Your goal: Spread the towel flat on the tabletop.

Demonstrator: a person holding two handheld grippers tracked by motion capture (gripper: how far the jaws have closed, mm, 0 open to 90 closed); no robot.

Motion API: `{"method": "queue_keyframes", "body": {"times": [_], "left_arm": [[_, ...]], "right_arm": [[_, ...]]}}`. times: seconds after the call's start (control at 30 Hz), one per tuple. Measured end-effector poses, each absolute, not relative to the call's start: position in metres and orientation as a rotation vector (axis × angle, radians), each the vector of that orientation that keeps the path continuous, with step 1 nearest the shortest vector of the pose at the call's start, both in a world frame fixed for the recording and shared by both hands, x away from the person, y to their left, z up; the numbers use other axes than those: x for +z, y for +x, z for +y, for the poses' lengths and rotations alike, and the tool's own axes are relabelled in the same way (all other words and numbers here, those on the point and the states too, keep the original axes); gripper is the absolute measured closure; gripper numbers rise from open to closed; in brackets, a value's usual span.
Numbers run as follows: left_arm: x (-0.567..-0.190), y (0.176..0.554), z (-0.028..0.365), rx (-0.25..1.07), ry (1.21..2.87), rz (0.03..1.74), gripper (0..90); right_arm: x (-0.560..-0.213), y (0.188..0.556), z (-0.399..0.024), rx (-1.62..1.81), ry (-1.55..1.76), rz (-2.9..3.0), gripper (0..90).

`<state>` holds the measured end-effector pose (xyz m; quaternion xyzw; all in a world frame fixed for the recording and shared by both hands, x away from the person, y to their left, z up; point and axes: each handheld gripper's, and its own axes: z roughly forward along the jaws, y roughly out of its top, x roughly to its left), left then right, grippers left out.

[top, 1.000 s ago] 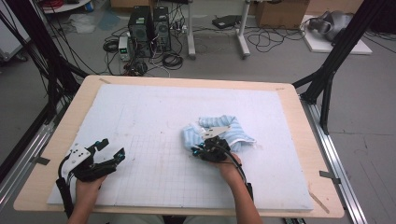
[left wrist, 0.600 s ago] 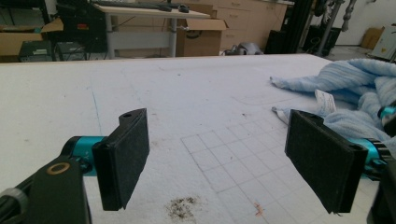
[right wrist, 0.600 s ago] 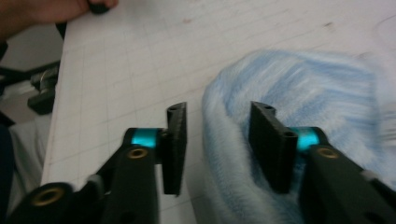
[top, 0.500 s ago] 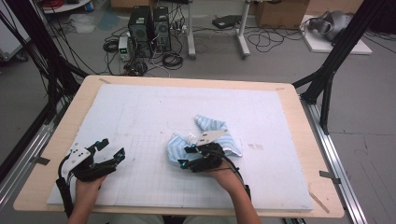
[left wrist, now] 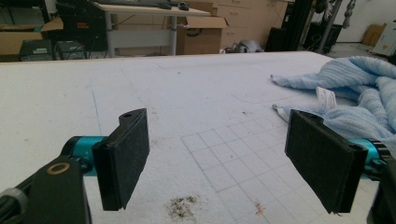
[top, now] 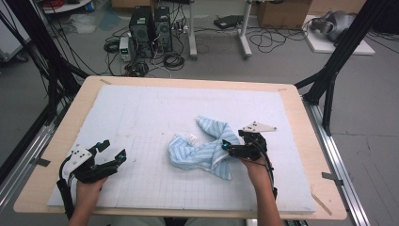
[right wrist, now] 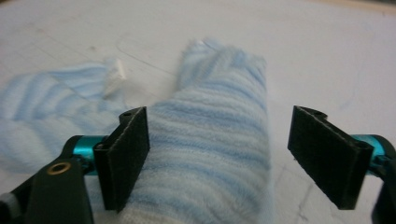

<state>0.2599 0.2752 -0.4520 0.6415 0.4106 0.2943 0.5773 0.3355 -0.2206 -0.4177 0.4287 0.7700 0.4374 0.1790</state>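
A light-blue striped towel (top: 197, 151) lies crumpled on the white gridded mat (top: 141, 117), a little right of centre. My right gripper (top: 226, 147) is at the towel's right end. Its jaws have just been opening and now stand wide. In the right gripper view a fold of the towel (right wrist: 215, 121) lies loose between them, around the right gripper (right wrist: 219, 158); the pads do not press on it. My left gripper (top: 114, 149) rests open near the mat's front left corner. In the left gripper view the left gripper (left wrist: 224, 158) holds nothing, with the towel (left wrist: 355, 88) off to its right.
The mat covers most of a wooden table (top: 301, 108). A white label (top: 192, 138) sticks out of the towel. Black frame posts (top: 329, 80) stand at the table's sides. Computers and cables (top: 150, 28) are on the floor beyond the far edge.
The right gripper, shut on the bunched towel, dragged it a little to the left. It then opened, let go and drew back to the right. The left gripper stayed put.
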Motion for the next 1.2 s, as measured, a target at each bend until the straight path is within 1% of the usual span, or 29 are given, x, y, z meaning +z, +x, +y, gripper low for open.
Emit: {"method": "queue_keyframes", "body": {"times": [0.13,0.17,0.2,0.23,0.27,0.3,0.33,0.43,0.6,0.7,0.73,0.77,0.97,1.03,1.1,1.13,1.2], "left_arm": [[-0.452,0.260,0.275,0.689,1.501,0.961,22.3],[-0.452,0.260,0.275,0.688,1.500,0.962,22.3],[-0.452,0.260,0.275,0.688,1.500,0.962,22.3],[-0.452,0.260,0.275,0.689,1.501,0.961,22.3],[-0.452,0.260,0.275,0.688,1.500,0.962,22.3],[-0.452,0.260,0.275,0.689,1.502,0.960,22.6],[-0.452,0.260,0.275,0.688,1.501,0.962,22.6],[-0.452,0.260,0.275,0.689,1.505,0.961,22.7],[-0.452,0.260,0.275,0.690,1.510,0.957,22.7],[-0.452,0.260,0.274,0.687,1.512,0.959,22.7],[-0.452,0.260,0.274,0.689,1.510,0.960,22.8],[-0.452,0.260,0.274,0.688,1.511,0.960,22.8],[-0.452,0.261,0.274,0.685,1.519,0.961,22.8],[-0.452,0.261,0.274,0.683,1.516,0.964,22.9],[-0.452,0.262,0.274,0.679,1.521,0.969,23.0],[-0.451,0.262,0.274,0.678,1.528,0.968,23.3],[-0.451,0.263,0.273,0.676,1.531,0.975,24.5]], "right_arm": [[-0.426,0.342,-0.217,1.227,1.271,2.225,18.6],[-0.429,0.344,-0.215,1.217,1.279,2.239,22.5],[-0.434,0.347,-0.213,1.240,1.299,2.294,42.4],[-0.434,0.347,-0.213,1.240,1.299,2.294,42.4],[-0.435,0.349,-0.211,1.261,1.299,2.315,51.2],[-0.433,0.348,-0.205,1.258,1.222,2.326,66.8],[-0.431,0.347,-0.201,1.263,1.180,2.327,69.9],[-0.427,0.347,-0.191,1.274,1.116,2.344,71.8],[-0.418,0.354,-0.163,1.322,0.996,2.382,71.7],[-0.414,0.362,-0.144,1.318,0.947,2.415,71.8],[-0.411,0.368,-0.130,1.318,0.918,2.434,71.8],[-0.411,0.368,-0.130,1.318,0.918,2.434,71.8],[-0.413,0.386,-0.091,1.281,0.863,2.495,70.7],[-0.416,0.390,-0.085,1.278,0.866,2.497,66.6],[-0.416,0.390,-0.083,1.294,0.876,2.481,59.1],[-0.415,0.389,-0.085,1.303,0.880,2.469,54.9],[-0.408,0.387,-0.091,1.344,0.913,2.420,43.4]]}}
